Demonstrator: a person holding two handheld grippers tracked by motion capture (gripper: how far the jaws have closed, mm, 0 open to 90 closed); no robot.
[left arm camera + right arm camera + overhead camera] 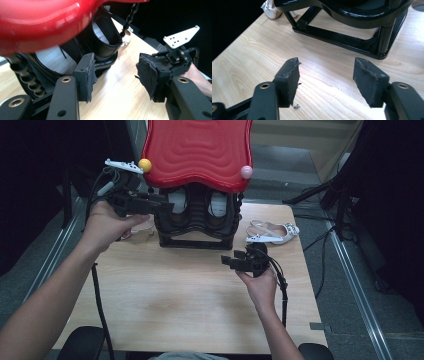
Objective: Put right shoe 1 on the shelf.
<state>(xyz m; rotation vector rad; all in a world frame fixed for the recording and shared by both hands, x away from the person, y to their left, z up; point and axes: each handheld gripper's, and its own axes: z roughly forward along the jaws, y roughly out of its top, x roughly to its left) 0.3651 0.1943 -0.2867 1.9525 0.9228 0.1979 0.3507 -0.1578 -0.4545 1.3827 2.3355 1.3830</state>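
Red-topped black rack [197, 215] at the back of the wooden surface [175, 300], both grippers empty beside it.

Left gripper [162, 206], jaws wide with nothing between them, sits just beside the rack's left side under the red lid [197, 150]. Right gripper [230, 261], jaws also wide and empty, hovers over bare wood near the rack's front right corner. A white shoe [272, 232] lies right of the rack, near the surface's far right edge; the near half is open wood.

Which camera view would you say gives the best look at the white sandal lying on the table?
The high view: the white sandal lies whole, right of the black rack. The left gripper view catches a sliver past the rack; the right gripper view shows one pale end at the top edge.
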